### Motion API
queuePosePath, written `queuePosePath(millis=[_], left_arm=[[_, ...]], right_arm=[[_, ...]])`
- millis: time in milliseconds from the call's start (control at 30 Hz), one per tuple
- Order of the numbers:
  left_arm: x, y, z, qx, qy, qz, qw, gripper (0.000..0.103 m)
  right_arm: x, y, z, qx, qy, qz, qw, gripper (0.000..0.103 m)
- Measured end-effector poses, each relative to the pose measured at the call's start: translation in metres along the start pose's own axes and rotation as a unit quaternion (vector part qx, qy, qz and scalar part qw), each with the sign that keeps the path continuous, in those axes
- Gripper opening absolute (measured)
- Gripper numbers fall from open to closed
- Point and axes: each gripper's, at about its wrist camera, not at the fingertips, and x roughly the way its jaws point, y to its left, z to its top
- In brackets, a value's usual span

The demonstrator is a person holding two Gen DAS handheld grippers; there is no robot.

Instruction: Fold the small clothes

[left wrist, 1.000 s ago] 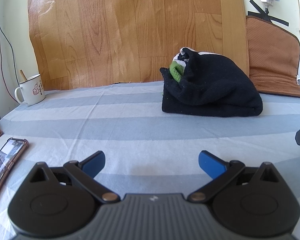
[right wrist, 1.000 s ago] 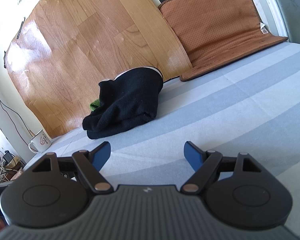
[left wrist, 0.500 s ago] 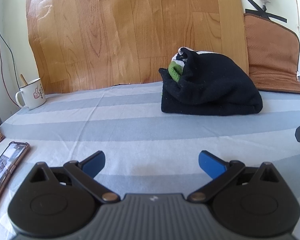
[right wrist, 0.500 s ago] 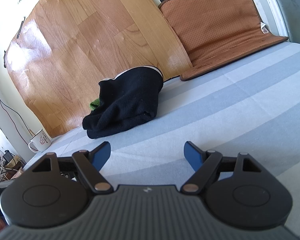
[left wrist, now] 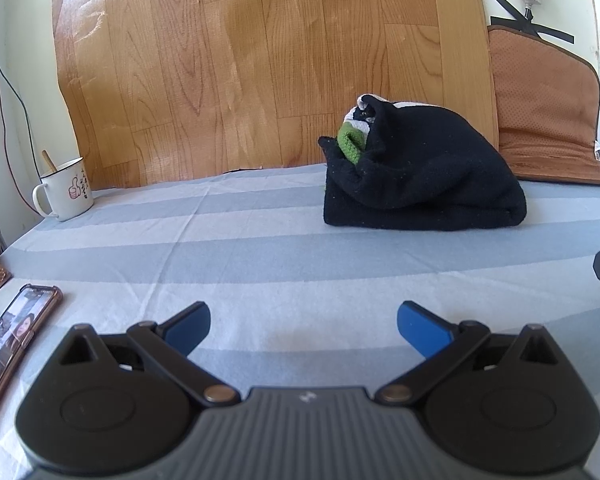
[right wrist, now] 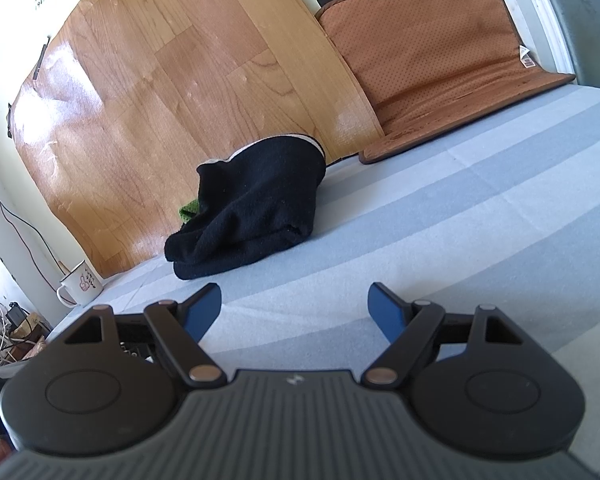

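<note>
Well back on striped bedsheet (left wrist: 260, 264), folded black garment (left wrist: 420, 184) sits near wood-grain panel (left wrist: 260, 60), green and white cloth (left wrist: 352, 142) poking out at its left end. Left gripper (left wrist: 304, 324): blue fingers spread wide, nothing between them, well short of garment. Right gripper (right wrist: 296, 308): same, splayed and empty above sheet. White mug (left wrist: 66, 188) at far left by panel. Phone (left wrist: 12, 336) lies near left edge. Brown cushion (right wrist: 432, 52) leans against wall at right.
</note>
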Motion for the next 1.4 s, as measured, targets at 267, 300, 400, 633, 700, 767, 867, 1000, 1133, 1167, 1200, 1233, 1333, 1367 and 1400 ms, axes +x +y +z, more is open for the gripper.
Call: queuePosePath(millis=[267,300,400,633,700,767,867,1000,1133,1167,1200,1233,1333,1367,1400], left_arm=[[0.0000,0.0010,-0.0005,0.000,0.001,0.000,1.0000,0.103],[0.0003,0.0006,-0.0002,0.000,0.001,0.000,1.0000,0.103],[0.0003,0.0004,0.0000,0.000,0.001,0.000,1.0000,0.103],[0.0006,0.0008,-0.0001,0.000,0.002,0.001,1.0000,0.103],[0.0007,0.0018,-0.0008,-0.001,0.003,0.001,1.0000,0.103],[0.0017,0.0024,-0.0009,-0.002,0.004,0.002,1.0000,0.103],[0.0017,0.0021,-0.0007,-0.001,0.005,0.002,1.0000,0.103],[0.0018,0.0021,-0.0006,-0.002,0.005,0.002,1.0000,0.103],[0.0017,0.0020,-0.0005,-0.001,0.005,0.002,1.0000,0.103],[0.0014,0.0024,-0.0009,-0.001,0.005,0.002,1.0000,0.103],[0.0021,0.0018,-0.0003,-0.001,0.005,0.001,1.0000,0.103],[0.0020,0.0017,-0.0003,-0.001,0.005,0.002,1.0000,0.103],[0.0020,0.0016,-0.0002,-0.001,0.005,0.002,1.0000,0.103],[0.0019,0.0016,-0.0003,-0.001,0.005,0.002,1.0000,0.103],[0.0019,0.0015,-0.0003,-0.001,0.005,0.002,1.0000,0.103]], right_arm=[[-0.0001,-0.0002,0.0001,0.000,0.000,0.000,1.000,0.082],[0.0000,-0.0001,0.0001,0.000,0.000,0.000,1.000,0.082],[-0.0003,-0.0003,0.0003,0.000,0.000,0.000,1.000,0.082],[0.0000,-0.0003,0.0002,0.000,0.000,0.000,1.000,0.082],[0.0000,-0.0003,0.0002,0.000,0.000,0.000,1.000,0.082],[-0.0006,-0.0006,0.0005,0.000,0.000,0.000,1.000,0.082],[-0.0002,-0.0005,0.0003,0.000,0.000,0.000,1.000,0.082],[-0.0003,-0.0006,0.0004,0.000,0.000,0.001,1.000,0.082],[0.0001,-0.0005,0.0003,0.000,0.000,0.001,1.000,0.082],[-0.0001,-0.0006,0.0004,0.000,0.000,0.001,1.000,0.082],[-0.0003,-0.0007,0.0005,0.000,0.000,0.001,1.000,0.082],[0.0001,-0.0006,0.0003,0.000,0.000,0.001,1.000,0.082],[0.0000,-0.0005,0.0003,0.000,0.000,0.001,1.000,0.082],[-0.0001,-0.0006,0.0004,0.000,0.001,0.001,1.000,0.082],[0.0000,-0.0005,0.0003,0.000,0.001,0.001,1.000,0.082]])
